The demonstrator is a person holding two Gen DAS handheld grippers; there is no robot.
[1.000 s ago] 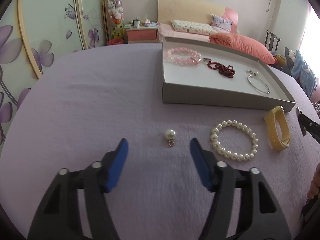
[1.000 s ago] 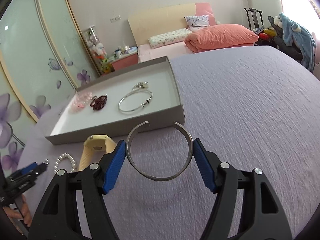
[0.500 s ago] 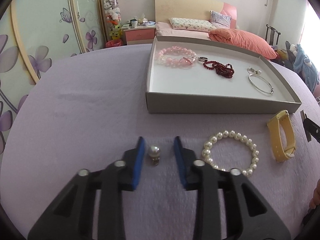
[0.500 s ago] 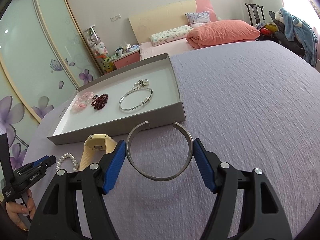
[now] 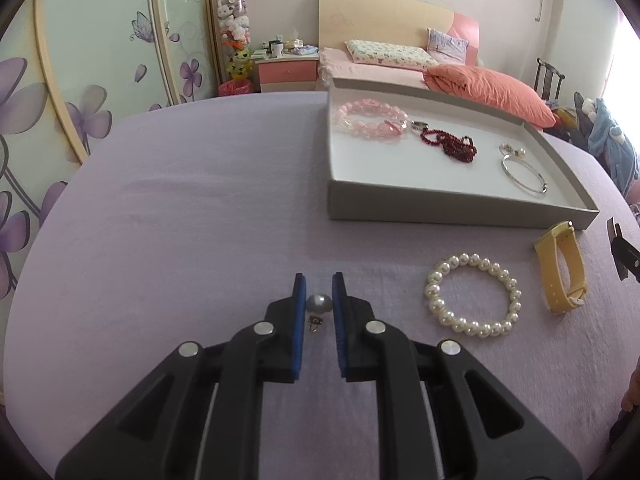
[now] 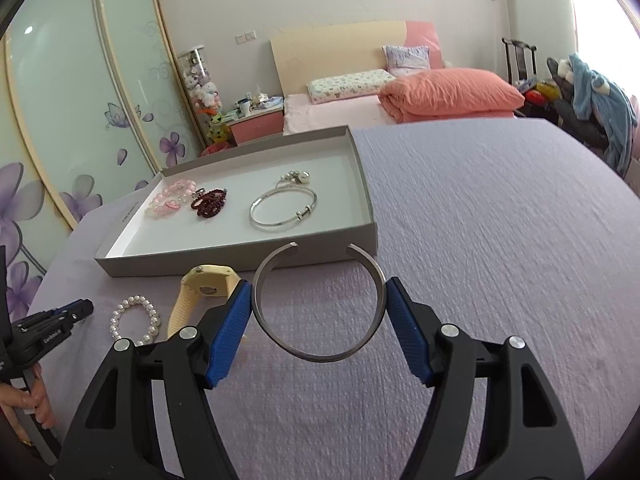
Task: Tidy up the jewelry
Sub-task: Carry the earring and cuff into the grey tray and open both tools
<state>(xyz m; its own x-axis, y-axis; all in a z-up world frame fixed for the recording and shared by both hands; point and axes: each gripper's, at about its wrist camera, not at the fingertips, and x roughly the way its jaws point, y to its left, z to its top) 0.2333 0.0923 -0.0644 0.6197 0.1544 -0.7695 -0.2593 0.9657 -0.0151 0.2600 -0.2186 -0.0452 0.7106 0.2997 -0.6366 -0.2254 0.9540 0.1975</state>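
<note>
Pearl pendant (image 5: pixel 319 303), pale grey, round, small metal loop at the near end, lying on the lilac bedspread (image 5: pixel 192 216) between the blue pads of the left gripper (image 5: pixel 319 300). Jaws just been closing; now pinched in on the pearl, pads touching both sides, so gripping it. Likely light, hard, smooth and round: apt to squirt out if pinched off-centre. Best held across the widest part of the ball, not by the loop, which looks too thin and loose to clamp.

Metal cuff (image 6: pixel 318 303), open-ended silver band, held across its width in the right gripper (image 6: pixel 319 304), pads on both outer sides, gap facing away toward the tray. Stiff-looking but springy; could flex or twist out under a hard squeeze. Appears lifted off the bedspread, not certain.

Grey tray (image 5: pixel 440 210) further back on the bedspread, holding a pink bead bracelet (image 5: pixel 370 123), a dark red bead string (image 5: pixel 450 146) and a thin silver bangle (image 5: pixel 524 174).

Left outside, just in front of the tray: white pearl bracelet (image 5: pixel 472 296) and yellow watch strap (image 5: pixel 562 266), side by side, right of the pendant.

Next by guess: lift pendant, carry to a bare patch of tray.
</note>
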